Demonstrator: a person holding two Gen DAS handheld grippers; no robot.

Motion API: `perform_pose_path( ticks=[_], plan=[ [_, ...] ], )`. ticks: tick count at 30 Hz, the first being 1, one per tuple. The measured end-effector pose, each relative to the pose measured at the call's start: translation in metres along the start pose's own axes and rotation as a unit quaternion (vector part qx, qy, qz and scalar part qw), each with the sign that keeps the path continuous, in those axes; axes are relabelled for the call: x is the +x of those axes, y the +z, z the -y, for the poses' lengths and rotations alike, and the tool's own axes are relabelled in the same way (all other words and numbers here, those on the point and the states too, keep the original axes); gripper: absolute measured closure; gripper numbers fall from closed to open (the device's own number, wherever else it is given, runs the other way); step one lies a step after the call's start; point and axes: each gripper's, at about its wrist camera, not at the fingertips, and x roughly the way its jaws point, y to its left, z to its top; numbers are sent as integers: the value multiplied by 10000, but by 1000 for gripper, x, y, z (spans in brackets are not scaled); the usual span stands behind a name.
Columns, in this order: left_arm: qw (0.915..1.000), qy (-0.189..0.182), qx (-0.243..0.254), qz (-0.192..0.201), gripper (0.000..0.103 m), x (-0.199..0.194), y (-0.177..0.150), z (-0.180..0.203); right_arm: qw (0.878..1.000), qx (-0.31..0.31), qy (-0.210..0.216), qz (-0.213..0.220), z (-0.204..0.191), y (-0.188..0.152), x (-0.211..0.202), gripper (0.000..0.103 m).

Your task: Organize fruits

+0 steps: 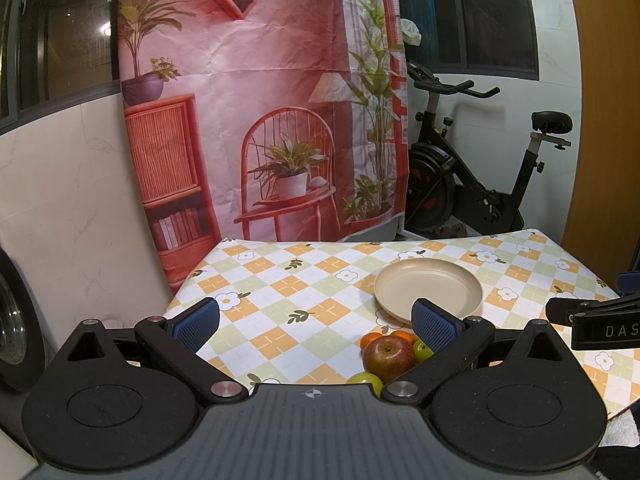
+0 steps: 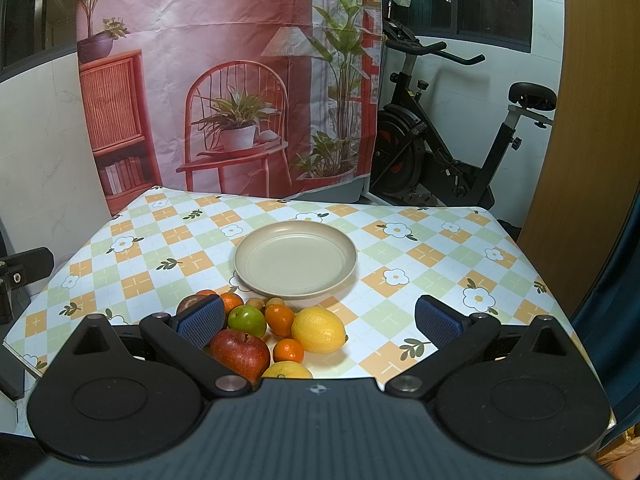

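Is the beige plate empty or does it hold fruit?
Empty. The plate shows only its bare inside; the fruits lie beside it on the tablecloth.

Matt beige plate (image 2: 295, 258), glossy red apple (image 2: 240, 354), creased cloth backdrop (image 2: 224, 40)

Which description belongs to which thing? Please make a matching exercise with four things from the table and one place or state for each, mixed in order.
Things:
1. plate
2. lemon
3. red apple
4. green apple

Descriptions:
a. lies just behind the red apple
b. nearest of the four to the right gripper's camera
c. empty, beyond the fruit pile
d. yellow, on the pile's right side

Pairs: 1-c, 2-d, 3-b, 4-a
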Motion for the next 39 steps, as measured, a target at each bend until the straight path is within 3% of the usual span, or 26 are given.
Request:
perform_pose_path(
  ticks=[7, 14, 19, 28, 32, 39],
  plan=[
    [9999, -144, -57, -10, 0, 1, 1, -3, 9999, -57, 72, 68, 0, 1, -2, 0],
    [9997, 178, -126, 145, 0, 14, 8, -13, 9964, -257, 314, 745, 17, 10, 2, 0],
    [9990, 158, -404, 47, 2, 35, 13, -21, 9919, -60, 425, 1198, 36, 15, 24, 0],
    [9981, -222, -569, 61, 12, 77, 10, -21, 9908, 135, 962, 945, 55, 12, 73, 0],
    [9954, -600, -741, -57, 17, 93, 7, -24, 9932, -28, 793, 846, 55, 10, 86, 0],
    [9947, -587, -788, -296, 17, 120, -4, -25, 9962, -106, 710, 502, 60, 3, 112, 0]
  ],
)
